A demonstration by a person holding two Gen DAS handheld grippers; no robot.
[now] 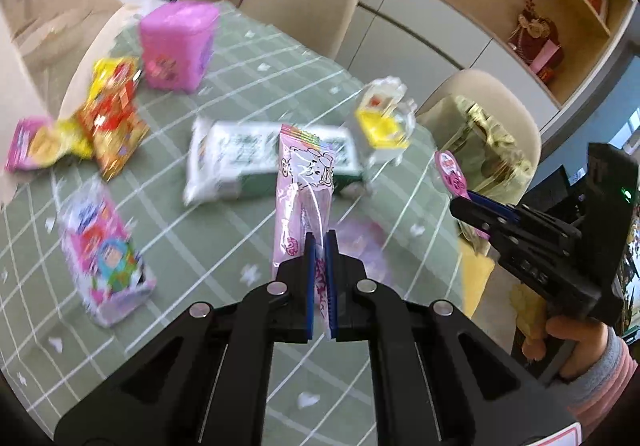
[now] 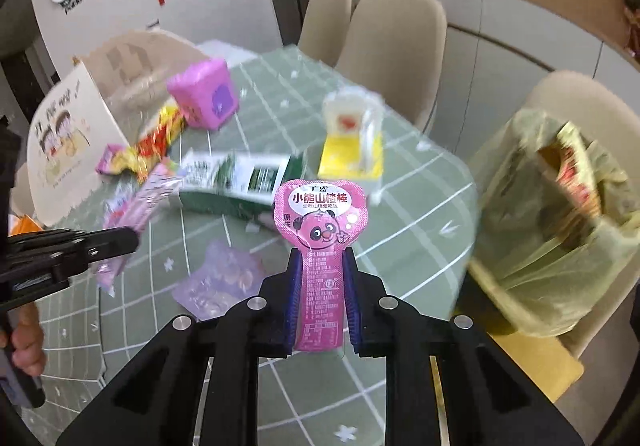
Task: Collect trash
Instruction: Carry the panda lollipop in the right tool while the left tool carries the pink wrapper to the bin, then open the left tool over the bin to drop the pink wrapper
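Pink wrappers fill both grippers above a table [image 1: 280, 85] covered with a green checked cloth. Left gripper [image 1: 321, 246]: its blue pads are clenched on the lower end of a long pale pink wrapper [image 1: 304, 181], which stands nearly upright and clear of the cloth. Right gripper [image 2: 322, 262]: a bright pink lollipop-shaped wrapper [image 2: 320, 213] with a cartoon panda face sits between its blue pads, the narrow stem clamped from both sides and the round head standing above them; in the left wrist view the same gripper [image 1: 466, 201] shows beyond the table's right edge, with a hand [image 1: 568, 346] in a pink and grey sleeve below it. Items lying on the cloth: a green and white carton [image 1: 256, 161] at the centre; a yellow and white box [image 1: 380, 121] near the right edge; a pink tub [image 1: 176, 45] towards the far left corner; red and yellow snack packets [image 1: 112, 117] at the left edge; a colourful pink box [image 1: 108, 262] near the left edge; a crumpled lilac wrapper [image 2: 224, 278] close to both grippers. Yellowish trash bag [image 2: 552, 230]: open, holding packets, just beside the table's right edge, on a beige chair [image 2: 576, 97].
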